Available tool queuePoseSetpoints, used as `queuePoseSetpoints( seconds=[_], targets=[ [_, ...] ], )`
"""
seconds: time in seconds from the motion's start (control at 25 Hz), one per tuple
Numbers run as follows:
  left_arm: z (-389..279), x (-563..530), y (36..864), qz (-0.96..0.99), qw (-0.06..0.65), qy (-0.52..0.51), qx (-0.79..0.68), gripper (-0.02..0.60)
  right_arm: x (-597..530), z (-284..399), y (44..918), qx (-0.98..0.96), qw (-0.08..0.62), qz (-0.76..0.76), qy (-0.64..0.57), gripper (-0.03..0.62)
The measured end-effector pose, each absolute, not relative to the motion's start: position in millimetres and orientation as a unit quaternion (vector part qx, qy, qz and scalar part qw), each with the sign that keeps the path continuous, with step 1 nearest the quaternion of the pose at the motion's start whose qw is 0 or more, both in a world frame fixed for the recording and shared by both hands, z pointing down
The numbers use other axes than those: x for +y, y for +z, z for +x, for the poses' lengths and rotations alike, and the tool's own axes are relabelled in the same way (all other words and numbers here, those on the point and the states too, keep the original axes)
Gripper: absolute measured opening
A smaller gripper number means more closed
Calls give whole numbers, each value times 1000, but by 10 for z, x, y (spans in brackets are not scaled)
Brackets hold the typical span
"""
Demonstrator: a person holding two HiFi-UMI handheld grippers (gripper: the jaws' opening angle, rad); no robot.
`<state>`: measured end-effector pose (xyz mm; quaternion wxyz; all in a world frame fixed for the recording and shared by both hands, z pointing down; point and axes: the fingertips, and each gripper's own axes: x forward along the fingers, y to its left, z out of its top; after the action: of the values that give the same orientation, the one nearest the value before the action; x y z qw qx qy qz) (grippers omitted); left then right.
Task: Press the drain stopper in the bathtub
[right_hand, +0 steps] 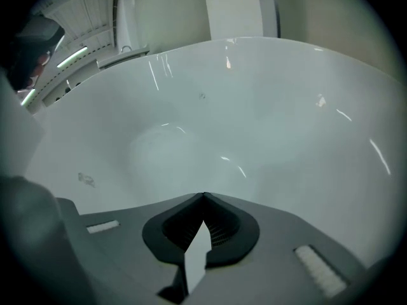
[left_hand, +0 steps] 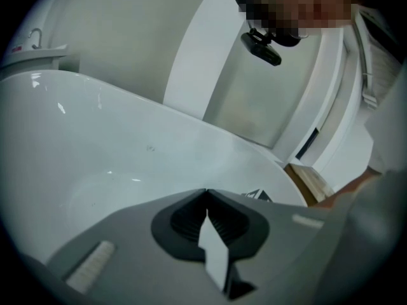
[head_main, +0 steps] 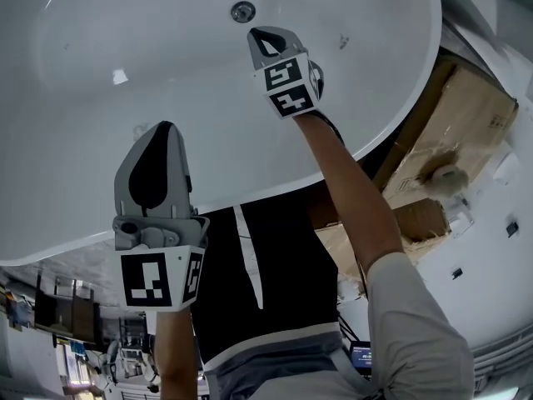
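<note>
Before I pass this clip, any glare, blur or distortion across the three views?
Head view: sharp, one glare patch on the bathtub wall, drain stopper clear. Left gripper view: fisheye bending, dark corners, left gripper soft up close. Right gripper view: streaked highlights on the bathtub, dark corners, right gripper soft.

Small round metal drain stopper (head_main: 242, 11), grey with a darker centre, set in the floor of the bathtub (head_main: 100, 123). Raised or pressed down: cannot tell. White, glossy oval tub with smooth curved walls, light glints and a thick rounded rim.
</note>
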<state>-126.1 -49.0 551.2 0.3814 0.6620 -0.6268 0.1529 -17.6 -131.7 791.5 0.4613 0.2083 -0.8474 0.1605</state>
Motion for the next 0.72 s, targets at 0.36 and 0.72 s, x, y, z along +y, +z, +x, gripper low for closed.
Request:
queuePoseSetpoints(
  seconds=[0.36,0.72],
  targets=[
    [-1131,-526,5719,658,385,163,-626,0,-1366,-86,8425,-837,469,213,186,-6],
    [-851,-615,6001,672,383,200,-601,0,-1457,-87,8821,-833,472,212,197,-6]
  ],
)
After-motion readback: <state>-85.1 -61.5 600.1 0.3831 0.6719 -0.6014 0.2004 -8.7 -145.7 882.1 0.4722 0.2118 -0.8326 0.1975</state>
